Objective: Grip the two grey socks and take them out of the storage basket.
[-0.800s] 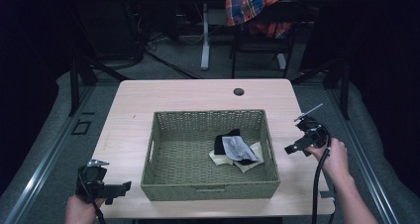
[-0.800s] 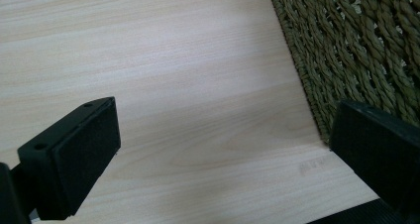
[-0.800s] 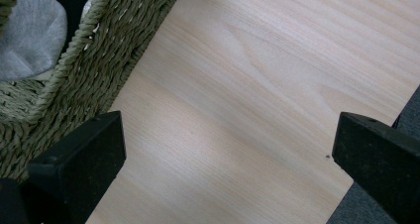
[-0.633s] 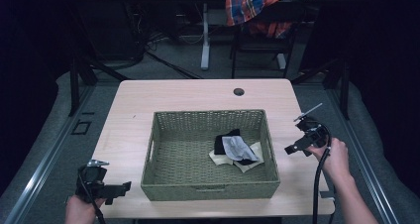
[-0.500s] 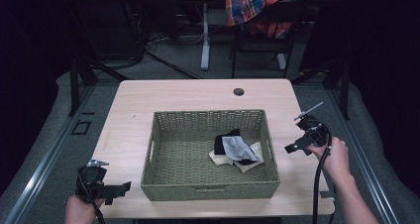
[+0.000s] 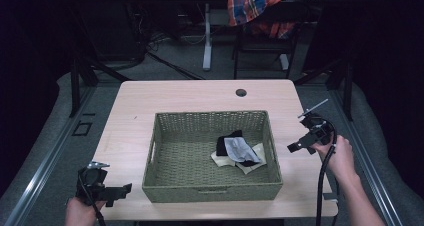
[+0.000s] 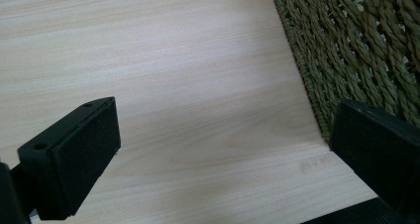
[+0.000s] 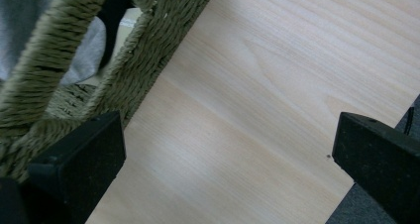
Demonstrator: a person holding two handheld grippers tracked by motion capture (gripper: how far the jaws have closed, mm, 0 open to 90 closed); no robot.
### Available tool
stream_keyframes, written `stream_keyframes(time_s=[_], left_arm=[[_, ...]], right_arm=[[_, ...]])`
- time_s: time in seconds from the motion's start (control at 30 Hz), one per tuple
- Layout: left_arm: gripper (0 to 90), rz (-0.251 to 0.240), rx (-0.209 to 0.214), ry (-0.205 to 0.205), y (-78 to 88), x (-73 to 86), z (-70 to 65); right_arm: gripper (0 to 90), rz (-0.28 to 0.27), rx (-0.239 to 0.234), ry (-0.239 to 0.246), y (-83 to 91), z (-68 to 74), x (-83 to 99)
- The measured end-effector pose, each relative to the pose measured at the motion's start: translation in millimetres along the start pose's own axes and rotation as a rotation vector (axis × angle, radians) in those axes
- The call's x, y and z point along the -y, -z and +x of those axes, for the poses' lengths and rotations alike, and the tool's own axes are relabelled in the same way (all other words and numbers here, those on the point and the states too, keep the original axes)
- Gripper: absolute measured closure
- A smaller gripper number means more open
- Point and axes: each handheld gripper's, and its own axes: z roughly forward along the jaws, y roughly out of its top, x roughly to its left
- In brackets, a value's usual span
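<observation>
From above: cloths [image 6: 237, 151] heaped in my basket's [image 6: 162, 183] right half, soft, light; I'd pinch a raised fold. Left gripper [image 7: 218, 149] view: jaws spread over the table's [image 7: 148, 60] near-left corner. Right gripper [image 8: 223, 169] view: spread, empty, beside the basket's right wall.

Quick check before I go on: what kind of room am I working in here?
Probably a lab or recording workspace: a pale wooden table with a wicker basket stands among dark curtains, with cables on the floor and a plaid cloth over a chair behind.

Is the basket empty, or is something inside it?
Not empty. The basket holds a small pile of cloths, black, grey and beige, at its right side; the rest of its floor is bare.
</observation>
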Motion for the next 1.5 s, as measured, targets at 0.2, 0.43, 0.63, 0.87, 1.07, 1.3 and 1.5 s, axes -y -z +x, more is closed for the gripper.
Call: stream_keyframes(time_s=[0.2,0.43,0.63,0.87,1.07,1.3,1.5], left_arm=[[0.0,0.002,-0.001,-0.002,0.0,-0.2,-0.2],[0.0,0.001,0.0,-0.001,-0.4,-0.2,-0.1],[0.0,0.001,-0.001,-0.001,-0.4,-0.3,-0.3],[0.0,0.001,-0.002,0.0,-0.3,-0.2,-0.1],[0.0,0.001,-0.003,0.0,-0.3,-0.3,-0.3],[0.0,0.001,-0.004,0.0,-0.4,-0.3,-0.4],[0.0,-0.001,-0.005,0.001,-0.1,0.0,0.0]], right_arm=[[0.0,-0.003,0.005,0.026,8.5,7.8,-4.6],[0.0,-0.009,0.015,0.055,17.7,17.0,-10.5],[0.0,-0.033,0.025,0.079,27.3,29.5,-15.5],[0.0,-0.056,0.024,0.129,36.8,51.1,-24.8],[0.0,-0.067,0.015,0.155,39.9,64.6,-31.9],[0.0,-0.062,-0.004,0.194,34.7,80.0,-41.3],[1.8,-0.044,-0.017,0.227,26.7,92.6,-50.3]])
